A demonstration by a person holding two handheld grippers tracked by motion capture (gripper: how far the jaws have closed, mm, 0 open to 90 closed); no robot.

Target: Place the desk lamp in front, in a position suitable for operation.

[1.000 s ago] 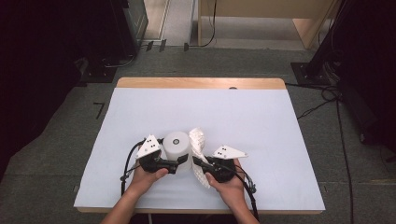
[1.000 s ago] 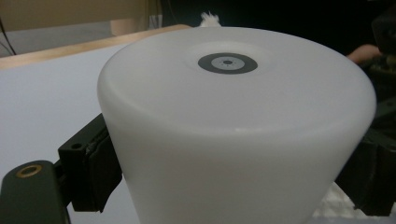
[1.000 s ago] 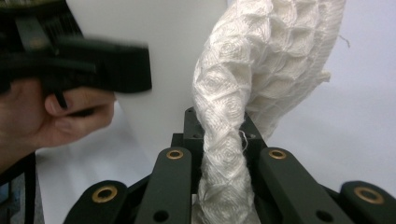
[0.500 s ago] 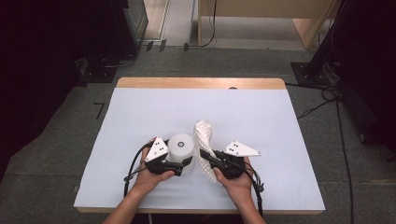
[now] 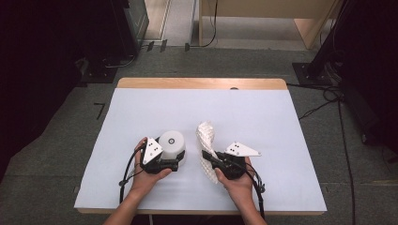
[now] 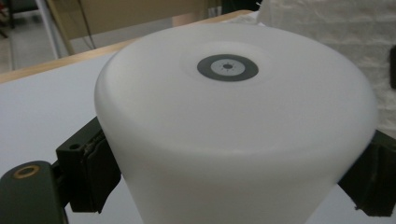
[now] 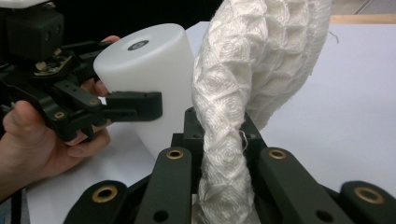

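my left gripper [image 5: 174, 165] clamps the white plastic cup [image 5: 172, 145], upside down on the table's near left. my right gripper [image 5: 210, 160] is pinched tight on the white waffle-knit cloth [image 5: 206, 136], which twists up just right of the cup.

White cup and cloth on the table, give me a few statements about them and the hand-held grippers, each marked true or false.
1. The left hand-held gripper grips the white cup by its sides. True.
2. The cup stands with its opening up. False: it is upside down, its closed base with a grey ring on top.
3. The right hand-held gripper is shut on the white cloth. True.
4. The cloth lies flat and spread out on the table. False: it is bunched into a twisted strip that rises from the jaws.
5. The cloth is stuffed inside the cup. False: it hangs beside the cup, outside it.
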